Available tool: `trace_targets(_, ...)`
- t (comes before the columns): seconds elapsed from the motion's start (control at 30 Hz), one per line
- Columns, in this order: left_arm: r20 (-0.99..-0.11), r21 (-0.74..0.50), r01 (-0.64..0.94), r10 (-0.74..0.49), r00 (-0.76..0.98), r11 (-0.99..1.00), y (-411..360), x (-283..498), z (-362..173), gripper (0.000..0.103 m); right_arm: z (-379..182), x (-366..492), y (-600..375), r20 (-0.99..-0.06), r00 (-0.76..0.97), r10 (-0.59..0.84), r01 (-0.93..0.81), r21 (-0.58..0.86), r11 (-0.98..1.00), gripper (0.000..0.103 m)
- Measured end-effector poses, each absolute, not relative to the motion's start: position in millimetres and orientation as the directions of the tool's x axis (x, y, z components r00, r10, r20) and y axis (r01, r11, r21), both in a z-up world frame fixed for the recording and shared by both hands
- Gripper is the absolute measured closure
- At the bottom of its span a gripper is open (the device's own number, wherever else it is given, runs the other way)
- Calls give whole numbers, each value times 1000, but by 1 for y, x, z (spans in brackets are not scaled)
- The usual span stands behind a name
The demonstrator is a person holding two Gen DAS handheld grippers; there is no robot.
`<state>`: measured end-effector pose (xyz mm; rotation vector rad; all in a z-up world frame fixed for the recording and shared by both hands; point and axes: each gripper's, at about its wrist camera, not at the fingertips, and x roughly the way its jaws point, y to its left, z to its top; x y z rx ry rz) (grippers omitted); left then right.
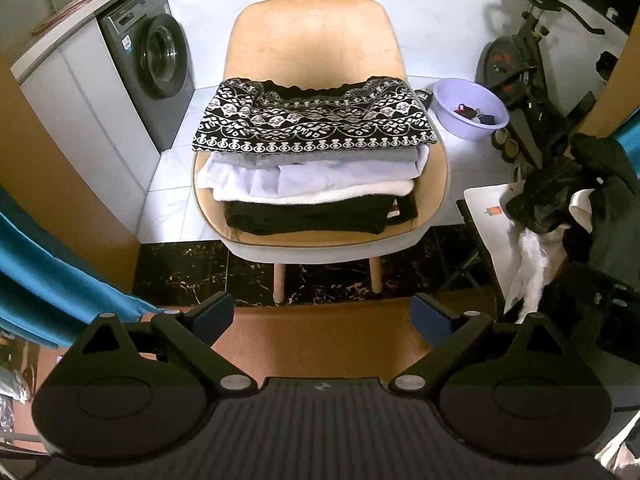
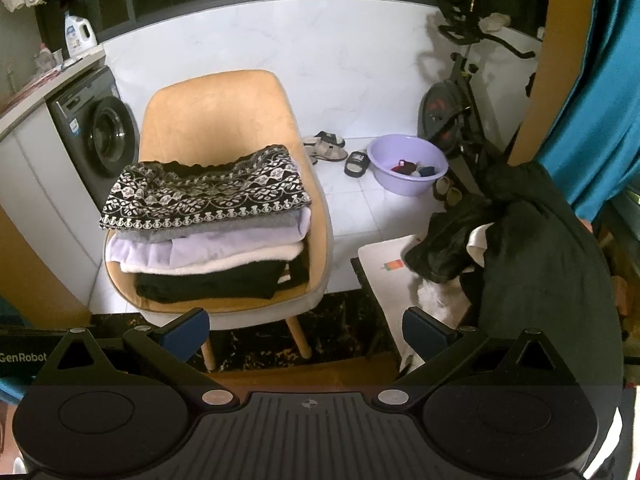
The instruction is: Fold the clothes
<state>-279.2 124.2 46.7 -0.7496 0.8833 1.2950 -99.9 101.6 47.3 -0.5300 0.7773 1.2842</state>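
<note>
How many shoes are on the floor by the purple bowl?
3 at least: two tan sandals behind the chair, one black slide touching the purple basin. More may hide behind the basin.

— What carries the laundry?

— A tan chair on the white tile floor, bearing a stack of folded clothes, a black-and-white patterned top uppermost.

— And on the right?

— A small white table holding a heap of unfolded dark clothes.

— On the floor itself?

— Far right, a purple basin, with sandals just beside it.
</note>
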Motion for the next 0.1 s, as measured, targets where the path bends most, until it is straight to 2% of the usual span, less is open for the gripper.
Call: trace_targets(0.1, -872, 11, -990, 485, 60, 144, 124, -278, 48, 6, 48, -100, 100, -760, 96, 643, -972, 67, 224, 1)
